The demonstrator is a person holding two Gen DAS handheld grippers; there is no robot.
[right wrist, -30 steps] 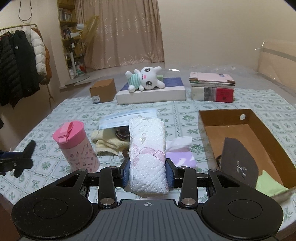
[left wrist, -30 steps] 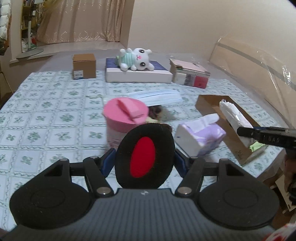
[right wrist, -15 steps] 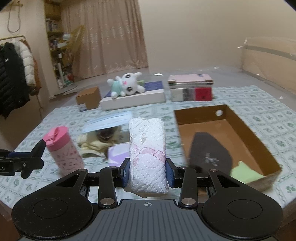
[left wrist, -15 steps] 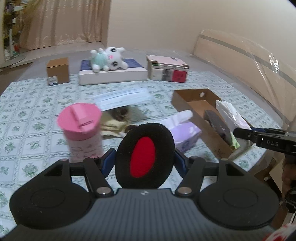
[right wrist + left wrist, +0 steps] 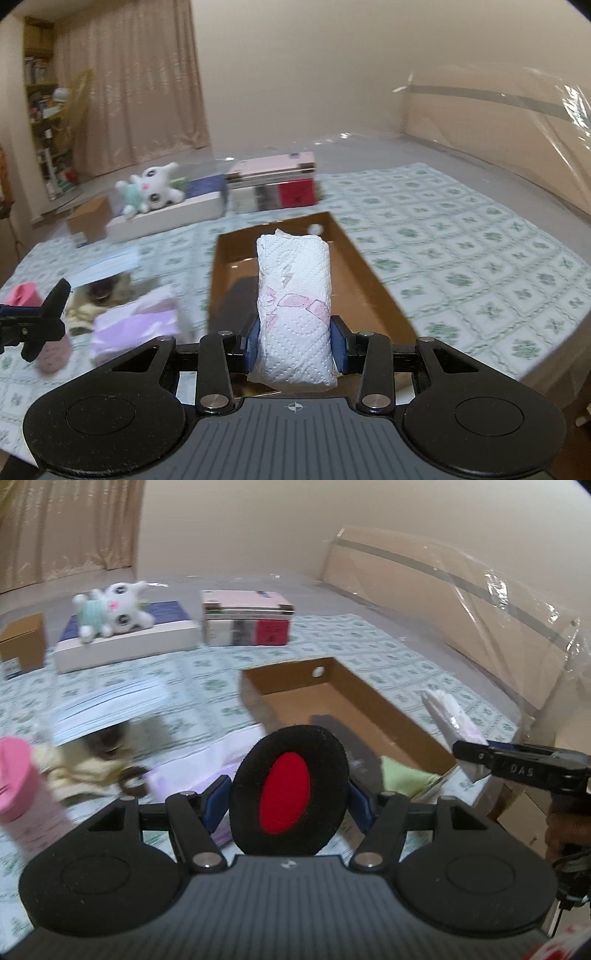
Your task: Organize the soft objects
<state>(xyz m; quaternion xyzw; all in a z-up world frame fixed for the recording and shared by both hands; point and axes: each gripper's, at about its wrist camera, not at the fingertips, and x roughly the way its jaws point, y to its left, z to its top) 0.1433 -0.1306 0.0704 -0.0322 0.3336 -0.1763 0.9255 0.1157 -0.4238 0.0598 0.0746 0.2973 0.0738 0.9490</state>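
**Both grippers loaded and heading for the cardboard box**

Left wrist view: the left gripper is pinching a black oval pad with a red centre, held upright between its jaws. Beyond it the open cardboard box sits toward the right edge of the bed, with a dark flat item and a light green cloth already inside. I judge this to be the carry step: 2 soft things lifted, neither yet placed. Next, the pad needs bringing over the box's open floor and lowering before the jaws spread. At the right edge the right gripper pokes in with its white bundle. Much is blurred here: the pink cup is cut off at the left edge, and the yellow cloth and purple tissue pack are smeared and partly hidden behind the gripper.

Right wrist view: the right gripper is clamped on a white paper towel pack, standing upright, with the box directly ahead. It calls for a short advance and a drop clear of the box's near wall, which I cannot see behind the pack. The left gripper's tip shows only as a dark silhouette at the left edge. The plush toy lies on a flat white box near the bed's far edge, well apart.
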